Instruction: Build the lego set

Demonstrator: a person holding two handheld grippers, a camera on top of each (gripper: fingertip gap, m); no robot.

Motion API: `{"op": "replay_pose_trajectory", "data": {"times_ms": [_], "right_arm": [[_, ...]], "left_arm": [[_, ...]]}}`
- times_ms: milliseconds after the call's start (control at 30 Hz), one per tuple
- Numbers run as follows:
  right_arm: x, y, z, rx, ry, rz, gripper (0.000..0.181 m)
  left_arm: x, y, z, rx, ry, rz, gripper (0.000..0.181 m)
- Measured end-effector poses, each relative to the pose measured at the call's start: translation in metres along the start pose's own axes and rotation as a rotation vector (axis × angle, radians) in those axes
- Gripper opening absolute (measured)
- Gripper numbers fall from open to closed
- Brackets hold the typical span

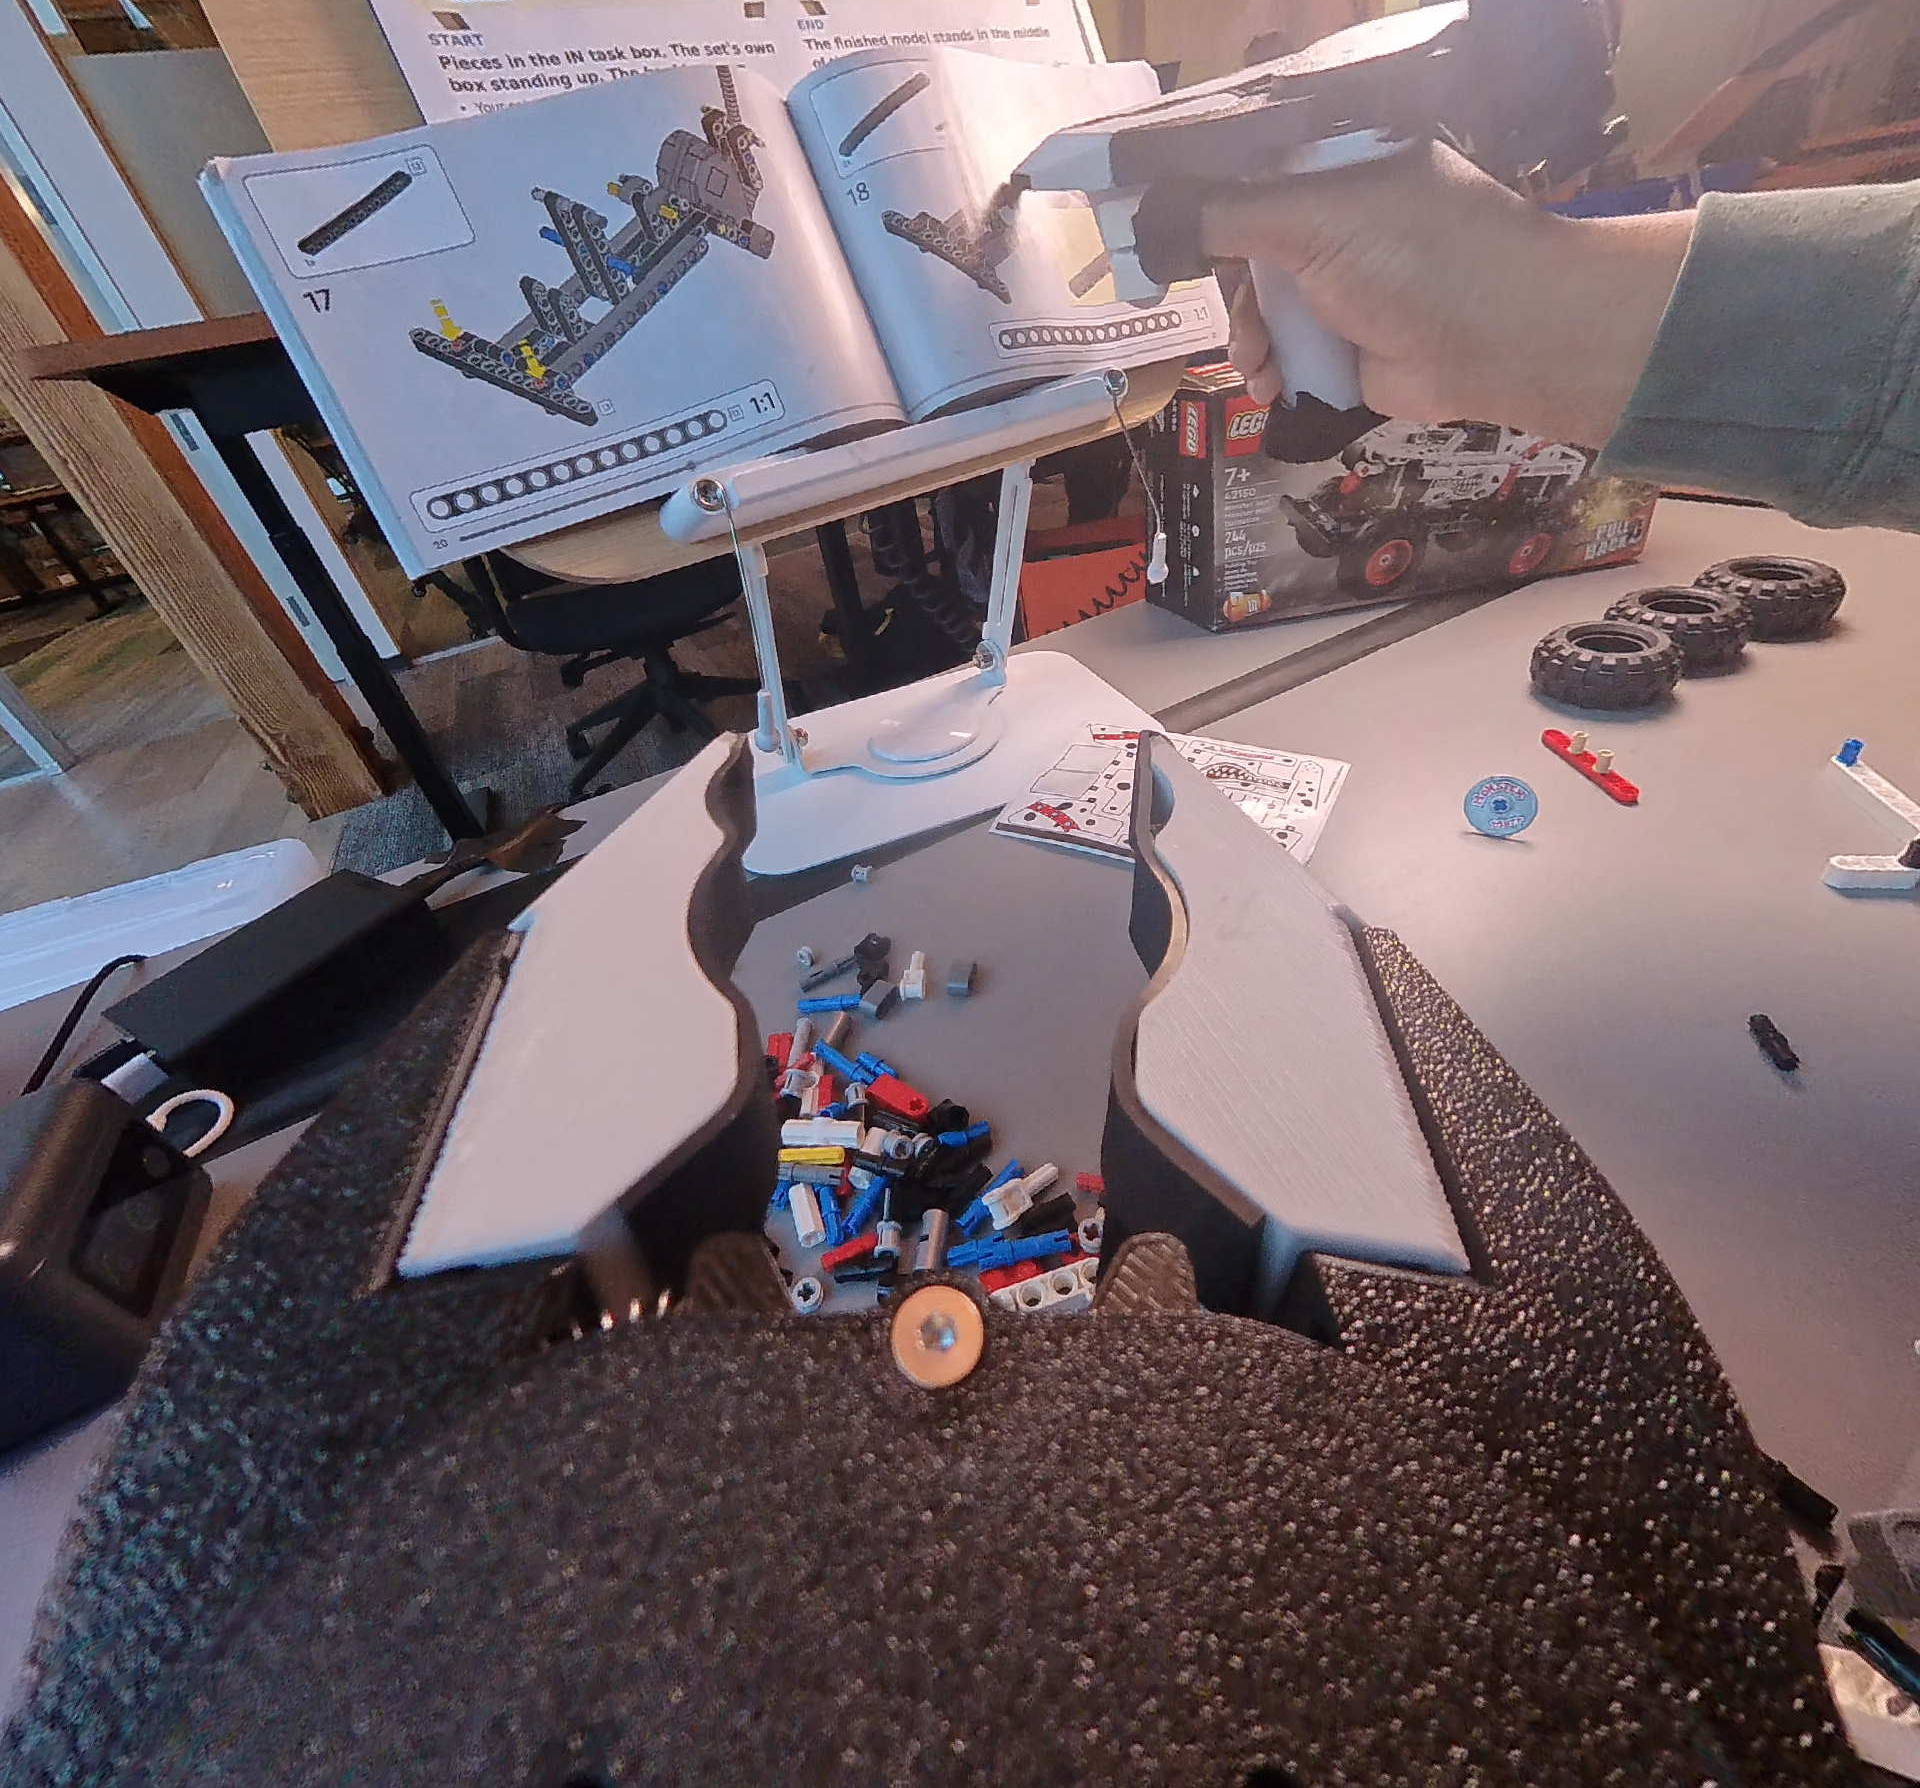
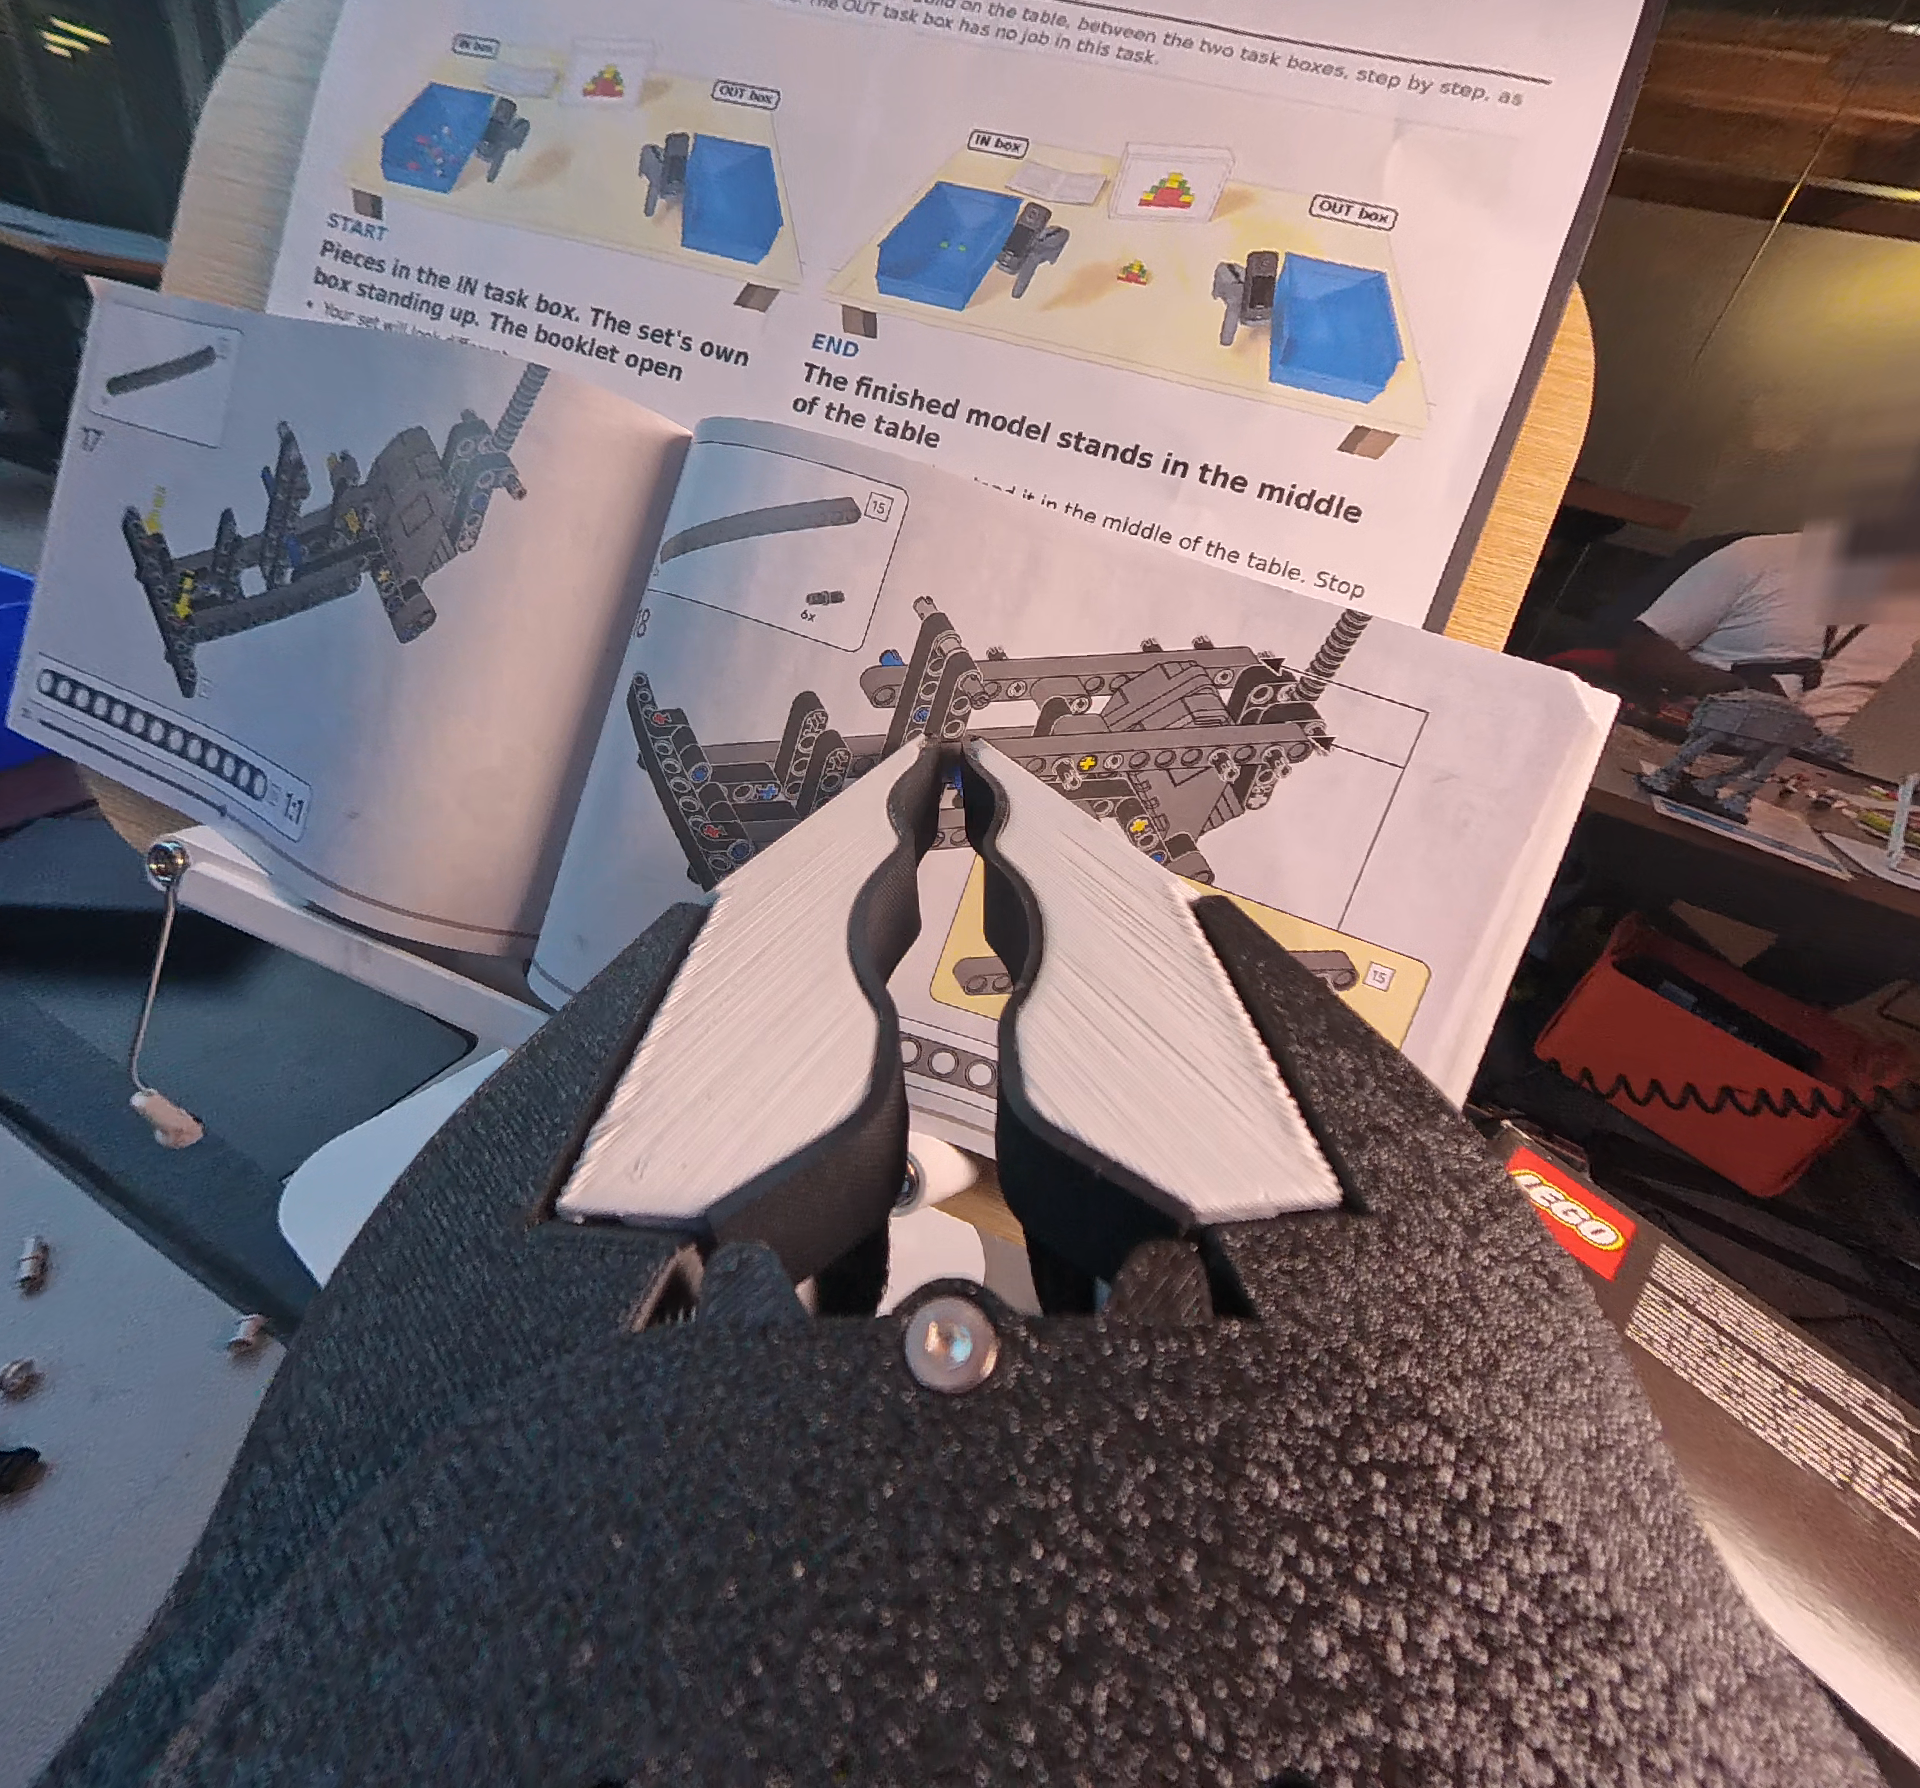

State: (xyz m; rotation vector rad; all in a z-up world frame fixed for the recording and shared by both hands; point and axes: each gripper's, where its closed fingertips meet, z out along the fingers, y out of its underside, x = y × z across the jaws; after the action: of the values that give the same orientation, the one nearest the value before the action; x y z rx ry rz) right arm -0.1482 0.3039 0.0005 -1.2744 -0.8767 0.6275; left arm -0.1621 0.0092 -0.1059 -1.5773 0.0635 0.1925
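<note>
Left tongs (image 1: 940, 865) spread wide above loose pin pile (image 1: 914, 1167) on surface (image 1: 1558, 1063). Right tongs (image 2: 943, 751) pressed together, empty, tips at open booklet (image 2: 1039, 678).

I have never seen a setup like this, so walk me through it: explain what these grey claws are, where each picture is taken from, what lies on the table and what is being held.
No robot here: a person holds a two-finger gripper in each hand, each with a camera looking along its fingers.

The left wrist view looks down between the open left gripper at a pile of small Lego pieces on the grey table. It holds nothing. Also on the table: three black tyres, a sticker sheet, the set's box and a white stand carrying the open instruction booklet.

The right wrist view shows the right gripper raised to the booklet's right-hand page, tips together there; whether they pinch the page is unclear. The left view shows it too, in the person's hand.
</note>
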Motion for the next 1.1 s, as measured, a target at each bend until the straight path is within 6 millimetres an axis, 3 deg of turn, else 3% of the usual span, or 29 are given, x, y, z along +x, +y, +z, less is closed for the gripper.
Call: {"op": "replay_pose_trajectory", "data": {"times_ms": [467, 1100], "right_arm": [[0.046, 0.016, -0.011, -0.041, 0.107, 0.014, 0.007], [0.03, 0.017, -0.007, -0.039, 0.069, 0.018, 0.007]], "left_arm": [[0.003, 0.0, 0.0, -0.001, 0.008, 0.002, 0.073], [0.002, 0.004, 0.001, -0.012, 0.011, 0.002, 0.072]]}}
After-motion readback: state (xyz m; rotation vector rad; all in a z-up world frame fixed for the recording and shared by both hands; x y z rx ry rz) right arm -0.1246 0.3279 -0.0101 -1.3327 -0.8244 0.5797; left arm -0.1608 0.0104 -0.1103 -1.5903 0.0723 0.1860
